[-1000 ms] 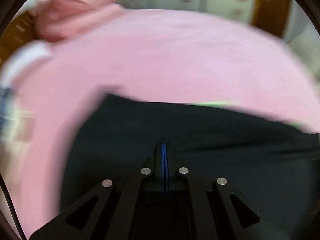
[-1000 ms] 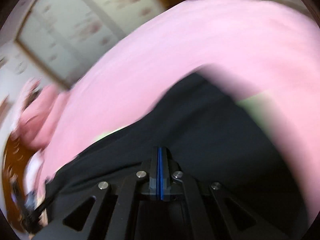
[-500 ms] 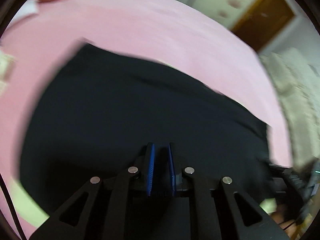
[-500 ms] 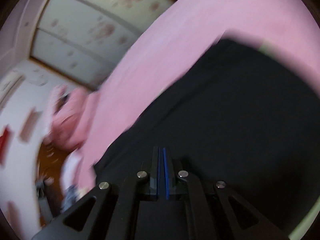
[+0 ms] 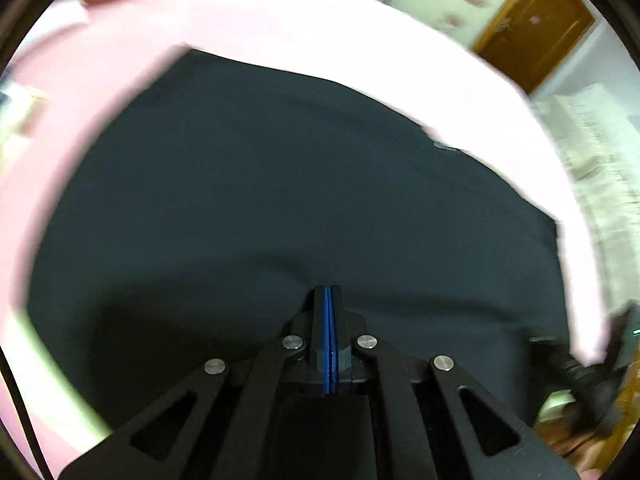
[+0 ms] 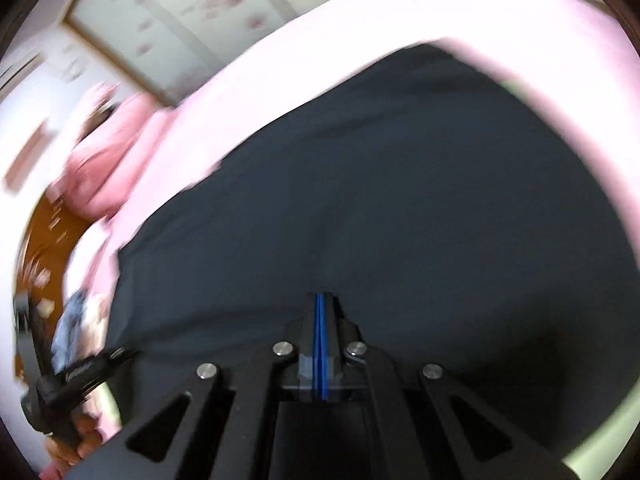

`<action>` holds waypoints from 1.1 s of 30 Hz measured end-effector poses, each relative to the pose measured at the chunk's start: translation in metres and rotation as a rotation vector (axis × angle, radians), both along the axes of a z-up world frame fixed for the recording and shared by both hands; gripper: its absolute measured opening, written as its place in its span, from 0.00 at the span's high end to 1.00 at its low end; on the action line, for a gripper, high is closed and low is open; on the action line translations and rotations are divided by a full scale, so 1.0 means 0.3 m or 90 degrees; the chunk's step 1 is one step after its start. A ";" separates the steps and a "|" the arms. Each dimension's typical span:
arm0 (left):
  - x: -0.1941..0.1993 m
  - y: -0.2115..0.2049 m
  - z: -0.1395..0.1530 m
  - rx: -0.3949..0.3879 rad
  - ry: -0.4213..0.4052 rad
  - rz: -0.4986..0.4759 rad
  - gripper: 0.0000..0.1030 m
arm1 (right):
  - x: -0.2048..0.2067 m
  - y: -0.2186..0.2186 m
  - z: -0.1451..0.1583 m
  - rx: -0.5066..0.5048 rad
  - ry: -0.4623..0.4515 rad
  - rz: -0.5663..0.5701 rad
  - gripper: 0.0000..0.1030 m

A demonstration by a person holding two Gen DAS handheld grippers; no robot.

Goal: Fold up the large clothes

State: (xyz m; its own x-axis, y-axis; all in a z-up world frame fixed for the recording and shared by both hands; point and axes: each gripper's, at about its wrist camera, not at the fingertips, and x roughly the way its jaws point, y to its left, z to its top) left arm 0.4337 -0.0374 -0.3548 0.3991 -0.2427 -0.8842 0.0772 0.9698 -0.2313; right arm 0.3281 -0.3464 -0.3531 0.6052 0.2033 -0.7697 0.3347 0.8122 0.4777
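Observation:
A large dark garment point(image 5: 280, 200) lies spread flat on a pink bed sheet point(image 5: 280, 28) and fills most of both views point(image 6: 400, 200). My left gripper point(image 5: 328, 289) points down over its near part, blue pads pressed together, with no cloth seen between them; a low crease runs up to its tip. My right gripper point(image 6: 320, 294) hovers the same way over the garment, pads together and nothing visible in them. In the right wrist view the left gripper point(image 6: 80, 376) shows at the lower left, held by a hand point(image 6: 76, 448).
A pink pillow point(image 6: 100, 168) lies at the head of the bed. Floral wardrobe panels point(image 6: 160, 20) and a wooden door point(image 5: 532, 28) stand behind. A pale green strip point(image 5: 60, 392) shows along the garment's near edge. Pale patterned fabric point(image 5: 600, 160) lies to the right.
Both grippers have swung across the bed, and the garment now fills more of each view. The left jaws stood slightly apart half a second ago and are together again.

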 end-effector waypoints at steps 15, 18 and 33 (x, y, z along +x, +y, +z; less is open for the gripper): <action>-0.106 0.180 0.049 -0.029 0.005 0.056 0.98 | -0.280 0.074 0.167 0.026 -0.034 -0.128 0.98; -0.171 -0.029 0.025 -0.111 0.046 0.003 0.98 | -0.285 0.212 0.088 0.186 -0.021 -0.043 0.98; -0.270 0.027 -0.098 -0.005 0.084 0.057 0.99 | -0.340 0.117 -0.016 0.076 0.072 0.009 1.00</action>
State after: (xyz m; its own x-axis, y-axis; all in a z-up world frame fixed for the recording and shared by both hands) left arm 0.3526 -0.0293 -0.3842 0.3001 -0.2179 -0.9287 -0.0413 0.9697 -0.2409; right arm 0.2262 -0.3112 -0.3578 0.5130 0.3046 -0.8025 0.3809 0.7571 0.5308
